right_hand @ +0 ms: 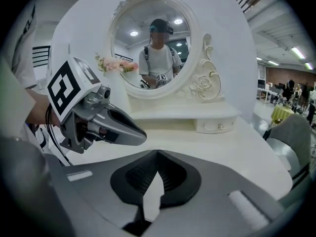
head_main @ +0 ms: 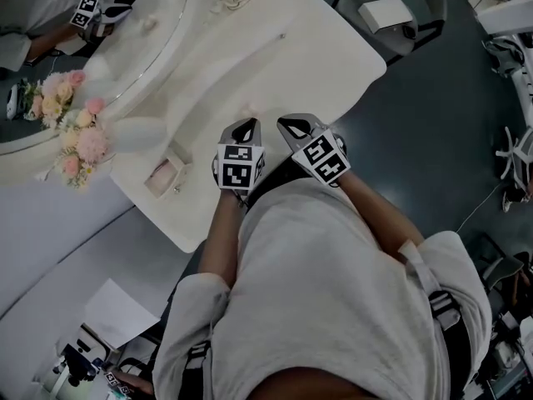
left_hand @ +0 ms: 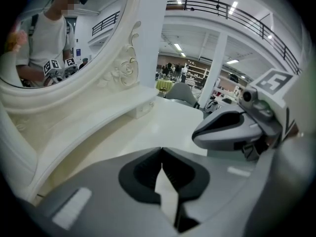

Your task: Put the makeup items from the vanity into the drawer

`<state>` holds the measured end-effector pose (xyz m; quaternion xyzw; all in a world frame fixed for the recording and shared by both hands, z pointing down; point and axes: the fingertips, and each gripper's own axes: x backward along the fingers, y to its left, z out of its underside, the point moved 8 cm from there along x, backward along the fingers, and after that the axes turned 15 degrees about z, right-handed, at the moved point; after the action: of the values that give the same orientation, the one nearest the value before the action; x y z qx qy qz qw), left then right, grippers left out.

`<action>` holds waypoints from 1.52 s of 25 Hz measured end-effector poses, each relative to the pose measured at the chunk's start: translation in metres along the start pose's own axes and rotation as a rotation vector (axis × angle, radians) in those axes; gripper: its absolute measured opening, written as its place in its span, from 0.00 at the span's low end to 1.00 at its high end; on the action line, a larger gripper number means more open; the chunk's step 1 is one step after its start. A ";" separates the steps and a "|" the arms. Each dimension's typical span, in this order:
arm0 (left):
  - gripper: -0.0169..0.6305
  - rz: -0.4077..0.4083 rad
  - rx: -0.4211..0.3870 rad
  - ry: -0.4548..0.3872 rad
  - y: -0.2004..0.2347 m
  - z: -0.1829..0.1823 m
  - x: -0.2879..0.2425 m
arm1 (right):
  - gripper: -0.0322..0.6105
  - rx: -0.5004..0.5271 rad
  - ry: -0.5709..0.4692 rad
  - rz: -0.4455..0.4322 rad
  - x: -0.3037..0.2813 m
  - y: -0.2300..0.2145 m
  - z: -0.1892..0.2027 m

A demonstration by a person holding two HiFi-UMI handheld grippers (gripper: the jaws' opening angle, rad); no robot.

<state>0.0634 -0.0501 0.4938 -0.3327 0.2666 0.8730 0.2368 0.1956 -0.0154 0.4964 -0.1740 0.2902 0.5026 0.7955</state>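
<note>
Over the front edge of the white vanity top [head_main: 250,65], my left gripper [head_main: 244,128] and right gripper [head_main: 296,126] are held side by side. Both are shut with nothing between their jaws. In the left gripper view the jaws [left_hand: 160,151] meet above bare tabletop, with the right gripper [left_hand: 232,127] to their right. In the right gripper view the shut jaws [right_hand: 157,153] face the oval mirror [right_hand: 153,48], and the left gripper [right_hand: 101,120] is to their left. A small open white box with a pink item [head_main: 164,176] lies left of my left gripper. A small drawer [right_hand: 215,125] sits under the mirror shelf.
A white vase of pink and cream flowers [head_main: 79,132] stands at the vanity's left end beside the mirror [head_main: 92,48]. A grey chair [head_main: 391,15] stands beyond the far edge. A low white surface [head_main: 50,248] lies to the left, and a person's body fills the lower frame.
</note>
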 end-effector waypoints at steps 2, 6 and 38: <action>0.03 -0.008 0.003 0.024 0.002 0.000 -0.005 | 0.05 -0.017 0.003 -0.012 -0.005 -0.005 0.001; 0.03 -0.043 -0.032 0.107 0.009 -0.002 -0.014 | 0.05 -0.040 0.006 -0.034 -0.016 -0.013 0.003; 0.30 -0.001 -0.299 0.564 0.049 0.011 -0.079 | 0.05 -0.186 0.049 0.106 -0.015 -0.066 0.024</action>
<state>0.0824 -0.0984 0.5715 -0.5930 0.1904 0.7756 0.1026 0.2573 -0.0405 0.5233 -0.2439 0.2705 0.5642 0.7410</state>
